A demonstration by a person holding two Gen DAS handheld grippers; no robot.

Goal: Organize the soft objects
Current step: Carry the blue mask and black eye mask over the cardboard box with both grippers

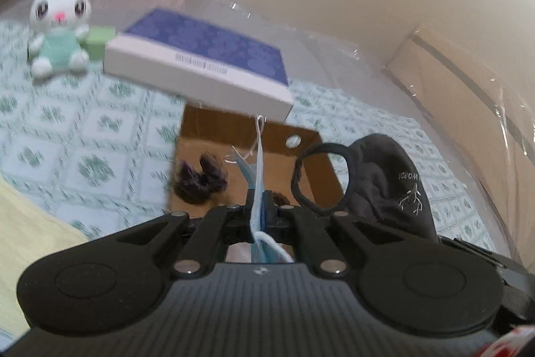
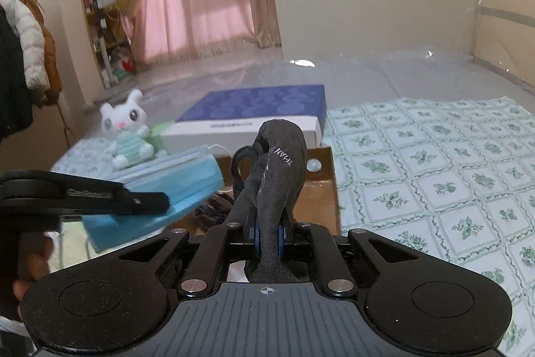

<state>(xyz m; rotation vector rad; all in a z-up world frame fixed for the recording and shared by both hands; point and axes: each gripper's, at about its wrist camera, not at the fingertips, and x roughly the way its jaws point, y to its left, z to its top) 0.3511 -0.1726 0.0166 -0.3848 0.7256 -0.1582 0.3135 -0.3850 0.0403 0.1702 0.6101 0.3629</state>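
Both tools are over the open brown cardboard box — the left tool pinches the blue paper face mask, the right tool squeezes the dark grey cloth mask. Next, I think: open up and drop them in.

right tongs clamp black mask | left tongs clamp blue masks | above cardboard box
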